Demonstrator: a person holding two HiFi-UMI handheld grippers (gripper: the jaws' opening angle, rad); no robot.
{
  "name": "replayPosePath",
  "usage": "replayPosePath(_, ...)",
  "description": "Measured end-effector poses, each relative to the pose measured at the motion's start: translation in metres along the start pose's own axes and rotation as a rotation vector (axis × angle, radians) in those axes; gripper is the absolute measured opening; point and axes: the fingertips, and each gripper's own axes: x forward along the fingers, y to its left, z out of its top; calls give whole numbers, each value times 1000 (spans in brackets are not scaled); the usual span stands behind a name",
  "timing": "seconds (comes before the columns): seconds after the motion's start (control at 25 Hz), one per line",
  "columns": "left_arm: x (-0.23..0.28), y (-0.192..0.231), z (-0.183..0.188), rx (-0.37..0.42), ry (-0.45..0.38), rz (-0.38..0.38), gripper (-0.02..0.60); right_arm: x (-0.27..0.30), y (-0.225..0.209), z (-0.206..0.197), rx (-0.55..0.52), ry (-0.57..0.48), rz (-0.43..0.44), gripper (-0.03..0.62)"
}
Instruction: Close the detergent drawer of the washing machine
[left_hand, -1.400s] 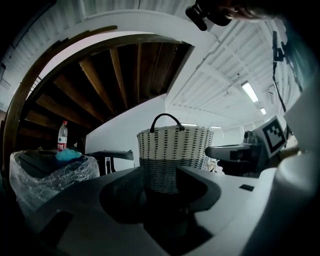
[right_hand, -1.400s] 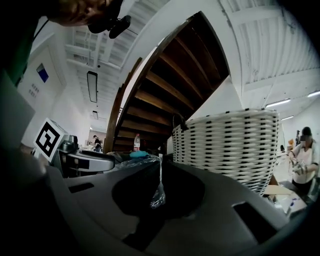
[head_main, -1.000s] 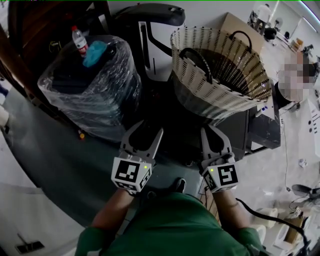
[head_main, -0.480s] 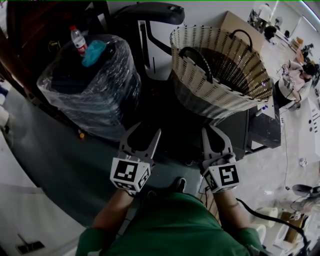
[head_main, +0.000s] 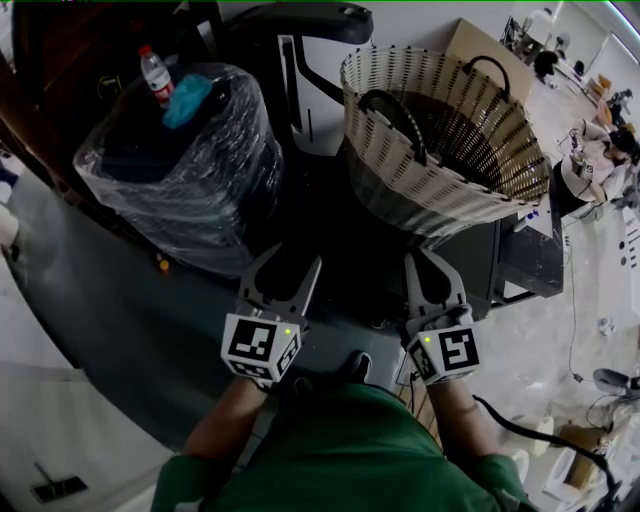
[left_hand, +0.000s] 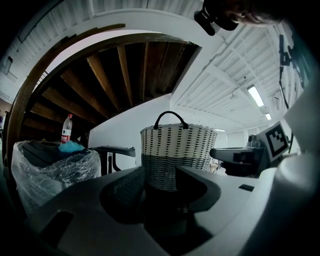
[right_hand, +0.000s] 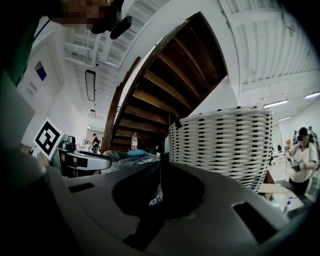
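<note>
Hovering | left tool (head_main: 292, 258) spread | right tool (head_main: 425, 258) pressed together | bottle (head_main: 155, 72), blue cloth (head_main: 188, 100) atop wrapped bin (head_main: 190, 190)

The floor (head_main: 110, 300) is dark grey on the left and pale on the right. A bulky bundle wrapped in clear plastic (head_main: 190, 180) stands on the dark part, a small orange bit (head_main: 161, 268) just beside its foot. A thin cable (head_main: 572, 330) and a white scrap (head_main: 604, 325) lie on the pale part.
</note>
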Motion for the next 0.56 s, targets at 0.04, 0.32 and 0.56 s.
replayPosePath(0.04, 1, -1, -1, 0, 2, 1, 206, 0, -1, -1, 1, 6, 1, 29)
replayPosePath(0.32, 6, -4, -8, -2, 17, 8, 206, 2, -5, -6, 8, -3, 18, 29)
replayPosePath(0.56, 13, -6, -10, -2, 23, 17, 206, 5, -12, -10, 6, 1, 32, 29)
